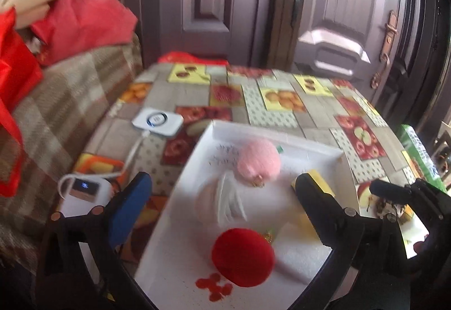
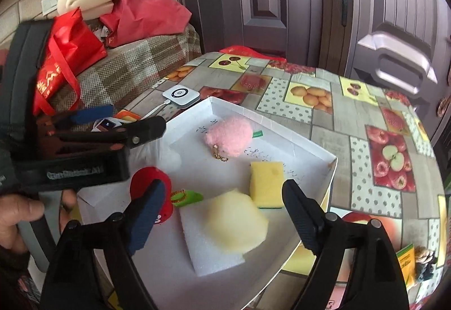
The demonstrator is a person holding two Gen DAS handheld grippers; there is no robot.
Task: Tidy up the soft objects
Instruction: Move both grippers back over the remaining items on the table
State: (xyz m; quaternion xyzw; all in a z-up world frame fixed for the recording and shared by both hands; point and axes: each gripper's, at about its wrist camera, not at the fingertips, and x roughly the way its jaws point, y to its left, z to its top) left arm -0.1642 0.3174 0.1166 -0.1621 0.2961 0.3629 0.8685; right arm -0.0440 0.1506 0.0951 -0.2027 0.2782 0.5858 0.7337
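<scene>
Both grippers hang with jaws spread, empty, over the white tray (image 2: pixel 315 146) at frame centre: left gripper (image 1: pixel 222 183), right gripper (image 2: pixel 222 194). Inside lie a pink plush ball (image 2: pixel 231 138), red plush ball (image 1: pixel 242 256), yellow sponge (image 2: pixel 266 180) and pale foam block (image 2: pixel 234 221).

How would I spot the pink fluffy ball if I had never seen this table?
Find the white tray on the fruit-patterned tablecloth. The pink ball lies toward the tray's far corner, beyond the yellow sponge. It is the only pink, furry thing there, with a small gold chain; the red ball is smooth and nearer.
</scene>
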